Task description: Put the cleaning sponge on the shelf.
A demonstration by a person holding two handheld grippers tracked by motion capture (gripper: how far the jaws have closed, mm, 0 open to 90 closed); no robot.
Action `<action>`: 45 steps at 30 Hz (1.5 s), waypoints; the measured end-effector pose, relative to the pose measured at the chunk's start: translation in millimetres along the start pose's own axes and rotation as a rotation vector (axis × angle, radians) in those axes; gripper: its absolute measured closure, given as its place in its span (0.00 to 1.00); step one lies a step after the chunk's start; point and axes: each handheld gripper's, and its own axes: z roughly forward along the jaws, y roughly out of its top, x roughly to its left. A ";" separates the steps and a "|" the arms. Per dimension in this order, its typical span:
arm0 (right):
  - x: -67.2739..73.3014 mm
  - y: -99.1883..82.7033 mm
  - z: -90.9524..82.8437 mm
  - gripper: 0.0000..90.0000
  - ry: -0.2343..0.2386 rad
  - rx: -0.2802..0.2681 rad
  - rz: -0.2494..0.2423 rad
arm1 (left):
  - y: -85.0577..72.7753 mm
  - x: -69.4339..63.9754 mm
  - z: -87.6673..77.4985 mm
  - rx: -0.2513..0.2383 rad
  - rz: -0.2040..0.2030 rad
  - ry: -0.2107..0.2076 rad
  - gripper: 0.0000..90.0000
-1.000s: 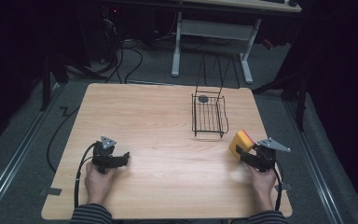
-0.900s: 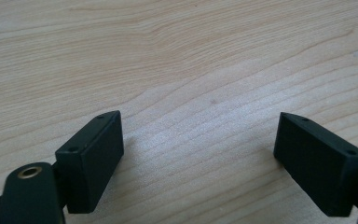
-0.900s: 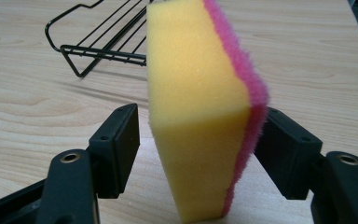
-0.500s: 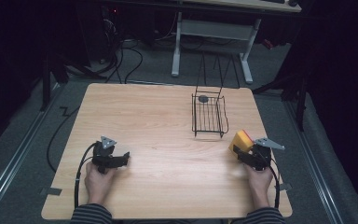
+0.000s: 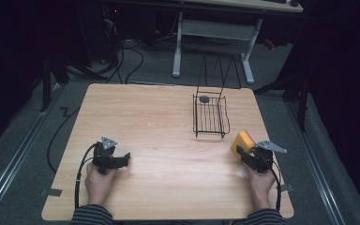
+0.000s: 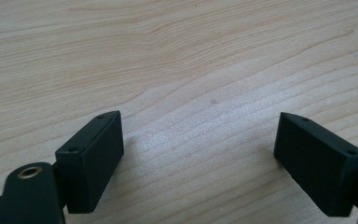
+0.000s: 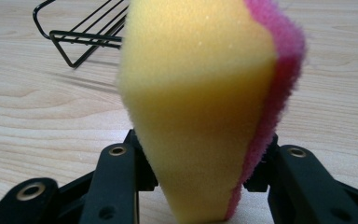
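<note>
At the near right of the table (image 5: pixel 168 140), the right gripper (image 5: pixel 247 154) has just been closing its jaws, and they now pinch a yellow sponge with a pink scouring face (image 7: pixel 205 107); in the right gripper view the foam is squeezed narrow where the pads bite and bulges above them. In the high view the sponge (image 5: pixel 243 142) stands on edge in that grip, just off or at the wood near the right edge; whether it has left the surface I cannot tell. So the grasp looks done, and the carrying looks yet to come. At the near left, the left gripper (image 5: pixel 122 159) rests on the wood with its jaws spread wide and nothing between them. Farther back, near the sponge but apart from it, a black wire basket (image 5: pixel 209 116) waits with a small dark disc (image 5: pixel 204 99) at its far end; judging by the layout, that is the likely destination, and lifting, moving across and letting go are all left
</note>
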 end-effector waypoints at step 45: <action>12.0 27.9 -45.5 0.67 0.090 -0.073 -0.070 | -0.1 0.0 -0.1 0.000 0.001 -0.001 0.18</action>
